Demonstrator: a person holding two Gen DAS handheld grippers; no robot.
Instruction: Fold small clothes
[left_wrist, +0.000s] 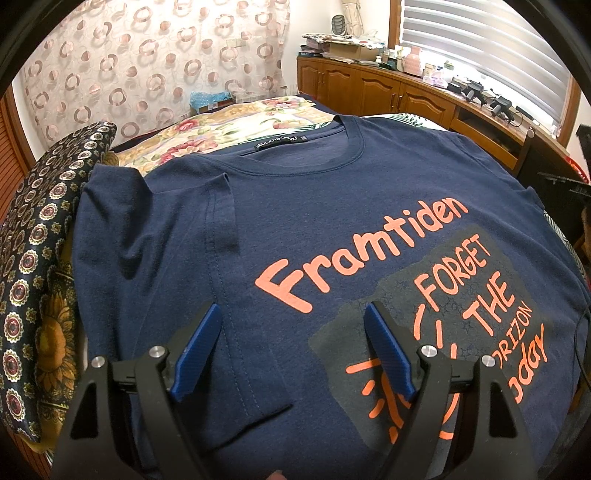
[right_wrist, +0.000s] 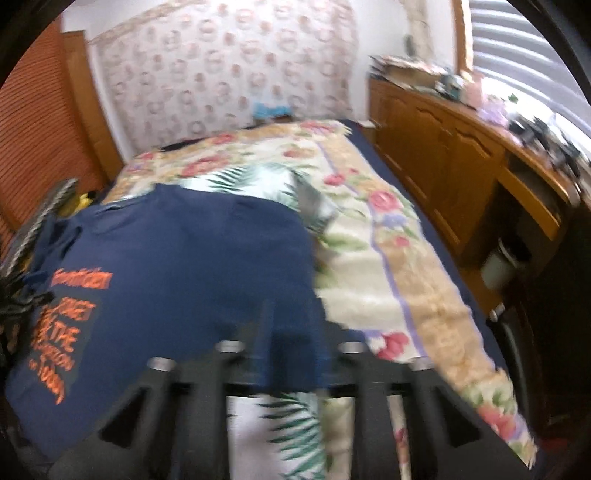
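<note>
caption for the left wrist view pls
Open left gripper hovers over a navy T-shirt spread on the bed.

Navy printed T-shirt — flat, face-up

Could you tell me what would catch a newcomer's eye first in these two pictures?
First, the navy T-shirt spread front-up on the floral bedspread, its orange "Framtiden" print glaring across the chest. Next, the left gripper poised over it, blue pads wide apart, while the right gripper has the shirt's edge between its fingers in a blurred view.
</note>
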